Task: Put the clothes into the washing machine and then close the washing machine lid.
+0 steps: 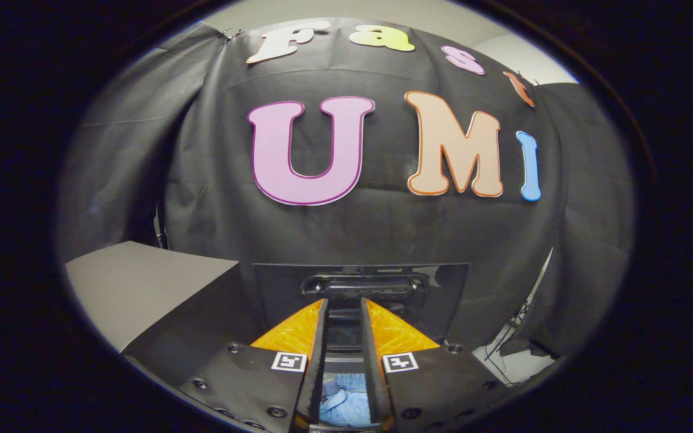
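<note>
My gripper (344,307), fingers slightly parted and gripping nothing, sat at the raised lid's handle (363,284), clothes (341,404) already below; best hook it squarely, pull down slowly.

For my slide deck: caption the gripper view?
Gripper at the raised washing machine lid's handle, blue clothes below.

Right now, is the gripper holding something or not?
Gripper: fingers slightly apart at the handle of the raised lid; whether they are gripping it cannot be told.
</note>
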